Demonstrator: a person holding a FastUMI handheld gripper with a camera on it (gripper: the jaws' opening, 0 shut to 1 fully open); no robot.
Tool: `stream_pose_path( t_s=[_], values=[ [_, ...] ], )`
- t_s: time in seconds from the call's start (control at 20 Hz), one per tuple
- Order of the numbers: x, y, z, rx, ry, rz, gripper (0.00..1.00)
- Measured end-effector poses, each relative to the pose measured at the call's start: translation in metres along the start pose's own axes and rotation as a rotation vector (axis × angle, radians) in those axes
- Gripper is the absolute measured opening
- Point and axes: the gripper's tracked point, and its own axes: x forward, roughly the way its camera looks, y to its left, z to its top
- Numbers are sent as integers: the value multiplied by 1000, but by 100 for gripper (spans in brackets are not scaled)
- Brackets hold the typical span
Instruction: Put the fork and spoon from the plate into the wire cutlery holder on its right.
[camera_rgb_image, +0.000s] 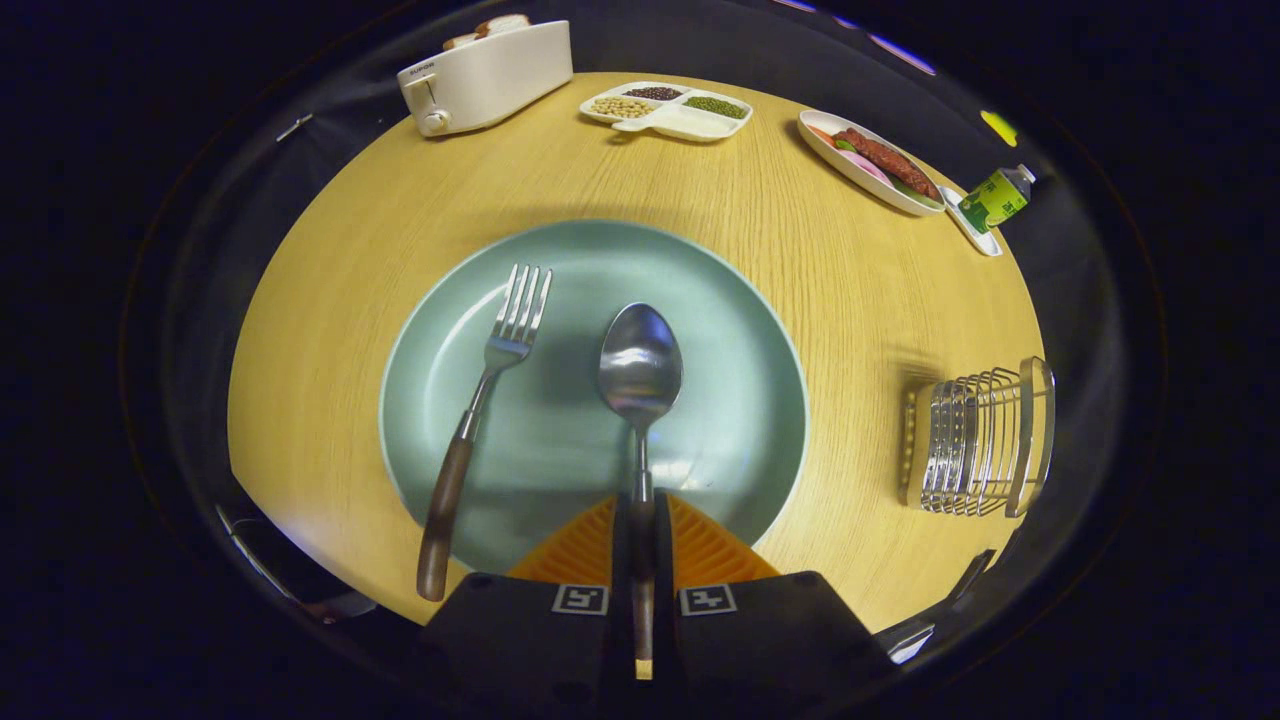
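- Both fingers of your hand-held gripper (641, 545) press on the spoon (640, 372) handle; its bowl lies ahead on the green plate (740, 400).
- Your fork (480, 405) rests left of the spoon, its handle overhanging the plate's near rim.
- Bare table (850, 300) separates the plate from the wire cutlery holder (978, 440) on its right.

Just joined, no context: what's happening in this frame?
A hand-held gripper is closed on the spoon by its handle, bowl pointing ahead over the green plate. The fork lies on the plate just left of it, untouched. The wire cutlery holder stands empty on the table, right of the plate.
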Motion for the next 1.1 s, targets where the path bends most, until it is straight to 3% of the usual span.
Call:
stream_pose_path(
  t_s=[0.4,1.1],
  values=[
    [-39,-17,16,-9,-97,46,11],
    [-58,-26,23,-29,-106,163,8]
  ],
)
